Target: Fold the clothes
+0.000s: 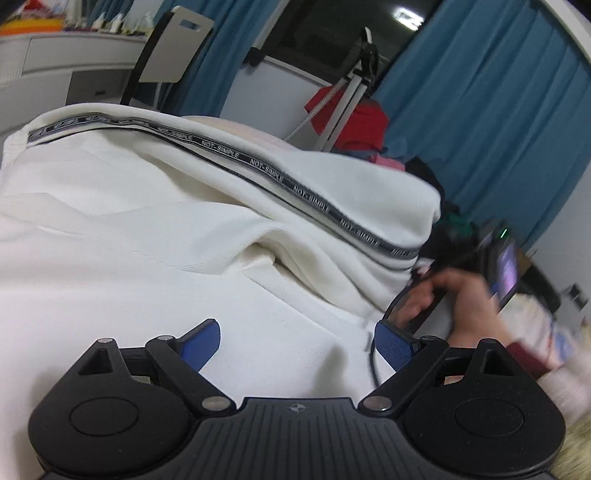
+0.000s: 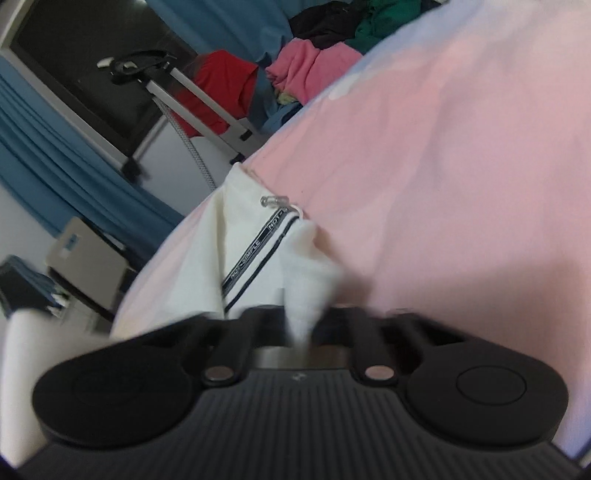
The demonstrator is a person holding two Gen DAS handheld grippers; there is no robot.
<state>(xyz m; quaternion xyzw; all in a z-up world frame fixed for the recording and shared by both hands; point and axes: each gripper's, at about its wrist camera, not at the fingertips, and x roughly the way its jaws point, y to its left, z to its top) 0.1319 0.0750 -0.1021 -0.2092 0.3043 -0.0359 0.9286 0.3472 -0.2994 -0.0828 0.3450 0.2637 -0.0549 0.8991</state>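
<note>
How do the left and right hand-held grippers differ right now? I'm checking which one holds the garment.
The left hand-held gripper is open, its blue fingers spread above the white garment; the right hand-held gripper is shut on a bunched edge of that garment. The left appears sharp, the right motion-blurred. Both have the same black build.

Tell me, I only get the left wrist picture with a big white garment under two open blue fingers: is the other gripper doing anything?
Observer: Yes. The right gripper is shut on a bunched corner of the white garment.
Operator: What is the garment lying on? White fills my view.
Observer: A pink sheet, which spreads out beyond the garment.
Operator: I see red cloth by a metal stand. Any other clothes?
Observer: A pile waits at the sheet's far edge: a pink piece, then black and green ones.
</note>
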